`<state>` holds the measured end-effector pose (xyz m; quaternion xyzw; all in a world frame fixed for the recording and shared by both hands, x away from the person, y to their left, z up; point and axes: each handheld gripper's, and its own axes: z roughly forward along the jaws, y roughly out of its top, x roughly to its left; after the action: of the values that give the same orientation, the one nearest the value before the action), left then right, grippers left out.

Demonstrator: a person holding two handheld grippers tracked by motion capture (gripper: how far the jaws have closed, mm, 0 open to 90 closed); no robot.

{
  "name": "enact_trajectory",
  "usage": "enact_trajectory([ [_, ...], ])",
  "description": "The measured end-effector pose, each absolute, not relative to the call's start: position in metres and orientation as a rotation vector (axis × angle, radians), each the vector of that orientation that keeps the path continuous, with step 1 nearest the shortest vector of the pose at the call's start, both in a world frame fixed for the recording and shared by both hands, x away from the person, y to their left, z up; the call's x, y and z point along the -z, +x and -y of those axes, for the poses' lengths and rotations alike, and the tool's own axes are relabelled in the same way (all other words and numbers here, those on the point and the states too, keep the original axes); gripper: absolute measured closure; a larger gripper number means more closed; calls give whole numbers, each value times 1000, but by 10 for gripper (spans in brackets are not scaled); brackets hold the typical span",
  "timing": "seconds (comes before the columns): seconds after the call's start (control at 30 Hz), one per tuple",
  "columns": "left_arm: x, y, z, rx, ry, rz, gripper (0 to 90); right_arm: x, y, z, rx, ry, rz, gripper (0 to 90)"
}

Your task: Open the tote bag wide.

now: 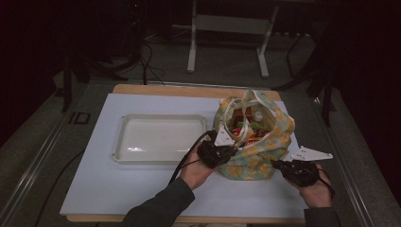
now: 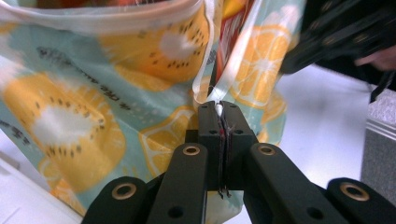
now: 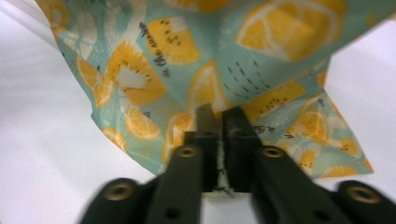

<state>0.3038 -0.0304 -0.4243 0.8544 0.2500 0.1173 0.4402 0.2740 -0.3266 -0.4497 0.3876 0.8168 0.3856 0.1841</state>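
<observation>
the left gripper (image 2: pixel 219 109) has its jaws pressed together on a thin white strap (image 2: pixel 211 88) of the fruit-print bag (image 2: pixel 93 93), the strap running up from between the pads to the bag's rim. in the high view this left gripper (image 1: pixel 226 152) sits at the bag's near left side, with the left hand (image 1: pixel 198 166) under it and its cable looping off toward the tray.

the right gripper (image 3: pixel 219 114) shows its jaws a narrow gap apart, with a fold of the bag's cloth (image 3: pixel 224 70) between them; whether the pads press on the cloth cannot be told. in the high view the right gripper (image 1: pixel 276 164) points at the bag's near right corner, held by the right hand (image 1: pixel 314 187), its grey three-cornered plate lying just beside it.

the bag (image 1: pixel 279 125) stands on the right half of the white tabletop (image 1: pixel 118 189), nearer the far edge than the near one, its mouth open and red, green and orange things inside. just left of it, apart from it, lies a white tray (image 1: pixel 124 142) with nothing in it, about the middle of the tabletop.
</observation>
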Motion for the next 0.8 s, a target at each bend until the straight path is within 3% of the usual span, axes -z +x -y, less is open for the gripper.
enact_trajectory([
  [0.17, 437, 309, 31, -298, 2146, -640, 878, 435, 267, 333, -1117, 1094, -2251, 604],
  [0.33, 446, 313, 31, -289, 2171, -649, 874, 416, 262, 341, -1143, 1099, -2181, 525],
  [0.8, 453, 313, 33, -294, 2192, -652, 866, 370, 279, 330, -1192, 1001, -2092, 502],
])
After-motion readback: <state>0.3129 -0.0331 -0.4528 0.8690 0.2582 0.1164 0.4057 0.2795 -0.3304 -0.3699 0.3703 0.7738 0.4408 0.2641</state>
